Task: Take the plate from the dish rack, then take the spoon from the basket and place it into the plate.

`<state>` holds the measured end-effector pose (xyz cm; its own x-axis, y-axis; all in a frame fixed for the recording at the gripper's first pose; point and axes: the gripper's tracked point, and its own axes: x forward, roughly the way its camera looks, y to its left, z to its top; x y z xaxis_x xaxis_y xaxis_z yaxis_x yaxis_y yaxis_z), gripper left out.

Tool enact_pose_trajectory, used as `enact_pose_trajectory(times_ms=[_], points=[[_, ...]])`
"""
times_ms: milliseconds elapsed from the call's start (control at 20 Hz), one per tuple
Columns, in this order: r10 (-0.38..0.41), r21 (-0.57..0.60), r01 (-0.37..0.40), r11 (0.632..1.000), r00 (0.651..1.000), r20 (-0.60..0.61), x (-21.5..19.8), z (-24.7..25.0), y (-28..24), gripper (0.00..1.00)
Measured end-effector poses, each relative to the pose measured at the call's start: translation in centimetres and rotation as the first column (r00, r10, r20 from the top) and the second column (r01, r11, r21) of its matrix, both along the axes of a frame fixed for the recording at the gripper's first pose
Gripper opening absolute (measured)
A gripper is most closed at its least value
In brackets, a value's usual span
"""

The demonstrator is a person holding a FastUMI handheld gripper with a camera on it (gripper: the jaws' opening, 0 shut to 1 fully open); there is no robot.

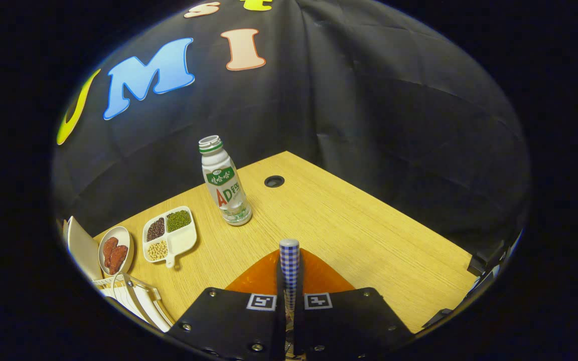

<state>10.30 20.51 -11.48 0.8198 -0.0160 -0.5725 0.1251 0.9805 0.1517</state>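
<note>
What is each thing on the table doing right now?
Spoon handle: checkered, upright, pinched between the closed fingers.
Gripper: shut on the spoon handle.
Orange plate: flat on the table, just ahead of the fingers, under the spoon.
Bottle: standing upright, no cap.
Divided dish: flat, three sections filled with beans.
Small oval dish: holding reddish food.
Dish rack: beside the fingers.

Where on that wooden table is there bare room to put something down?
The widest bare stretch of table lies beyond the gripper, from the bottle and the round cable hole across to the far edge. It is crowded where the divided dish, the small oval dish and the dish rack cluster. An orange plate lies under the checked spoon handle, which the fingers pinch.
</note>
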Motion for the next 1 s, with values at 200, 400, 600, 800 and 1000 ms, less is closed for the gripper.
enact_pose_trajectory(times_ms=[200,400,600,800,1000], points=[[0.011,-0.037,-0.008,0.999,0.996,0.089,-0.8,4.3,0.4,0.06],[0.036,-0.082,-0.022,0.996,0.984,0.175,-3.1,8.8,1.0,0.06],[0.075,-0.111,-0.049,0.993,0.966,0.247,-6.5,12.6,2.3,0.06],[0.160,-0.154,-0.122,0.981,0.950,0.267,-11.1,14.2,5.5,0.06],[0.266,-0.175,-0.226,0.958,0.930,0.254,-16.9,14.1,9.6,0.06]])
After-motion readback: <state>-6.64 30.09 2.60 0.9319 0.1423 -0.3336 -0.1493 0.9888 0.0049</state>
